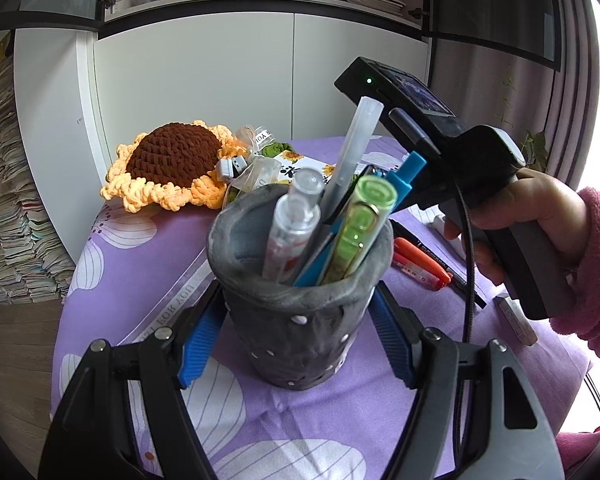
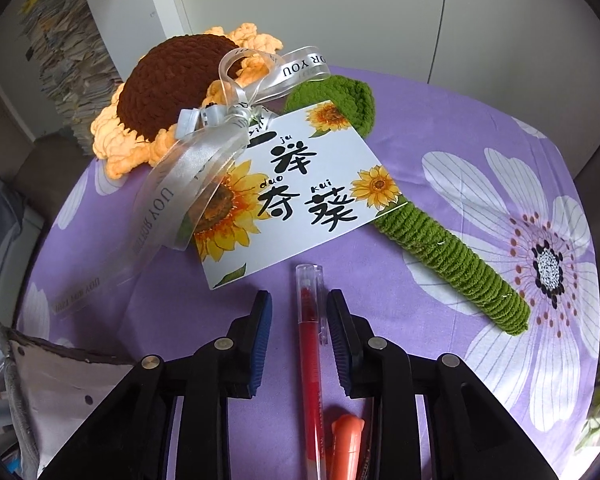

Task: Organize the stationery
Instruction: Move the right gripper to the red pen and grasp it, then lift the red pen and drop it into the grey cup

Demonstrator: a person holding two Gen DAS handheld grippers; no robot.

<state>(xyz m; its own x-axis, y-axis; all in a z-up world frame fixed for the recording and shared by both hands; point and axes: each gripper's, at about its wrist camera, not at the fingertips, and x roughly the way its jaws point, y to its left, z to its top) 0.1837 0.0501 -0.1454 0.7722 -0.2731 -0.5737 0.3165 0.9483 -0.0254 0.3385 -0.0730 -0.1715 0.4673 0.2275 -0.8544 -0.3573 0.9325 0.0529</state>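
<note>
A grey pen holder point(image 1: 300, 320) stands on the purple flowered tablecloth point(image 1: 140, 280), and my left gripper point(image 1: 298, 294) is shut on its sides with both blue pads point(image 1: 200, 340). Several pens point(image 1: 352, 232) stand inside it. A red pen point(image 2: 310, 340) lies flat on the cloth between the fingers of my right gripper point(image 2: 299, 300); the jaws stand narrow around it, with a gap still showing on the left side. An orange marker point(image 2: 346, 440) lies beside the red pen. In the left wrist view a hand in a pink sleeve point(image 1: 540, 216) holds the right gripper's handle behind the holder.
A crocheted sunflower point(image 2: 172, 88) with a green stem point(image 2: 452, 256), a silver ribbon point(image 2: 188, 168) and a sunflower card point(image 2: 292, 192) lie just beyond the red pen. More orange markers point(image 1: 420, 264) and an eraser point(image 1: 516, 320) rest right of the holder. White cabinets stand behind the table.
</note>
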